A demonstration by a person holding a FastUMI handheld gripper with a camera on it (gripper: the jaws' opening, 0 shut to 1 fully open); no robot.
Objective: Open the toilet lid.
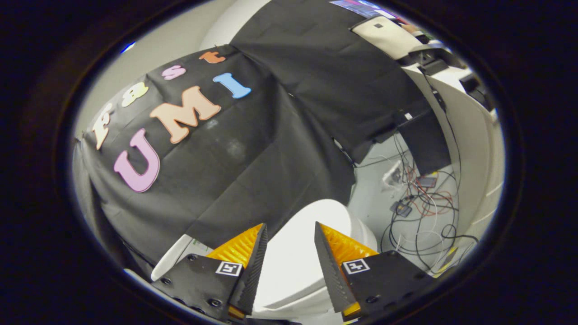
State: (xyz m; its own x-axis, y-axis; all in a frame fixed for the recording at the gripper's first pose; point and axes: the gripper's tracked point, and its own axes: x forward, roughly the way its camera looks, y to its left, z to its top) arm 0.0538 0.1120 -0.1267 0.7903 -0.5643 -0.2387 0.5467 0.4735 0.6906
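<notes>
Glossy white toilet lid (295, 253) lies closed beneath the parted hand-held gripper (290, 228)

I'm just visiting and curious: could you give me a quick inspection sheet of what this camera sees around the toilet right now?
Surface: pale floor beside the toilet, partly bare.
Job's things: white toilet lid looks down; it lies between and just beyond the gripper's fingers.
Clutter: small dark devices among the wires on the floor.
Gripper: gripper open, fingers apart above the lid; contact cannot be told.
Cables: tangle of black, red and white cables on the floor, beyond the toilet.
Surroundings: black cloth wall behind the toilet; pale cabinet past the cables; a person's hand far off by a screen.
</notes>
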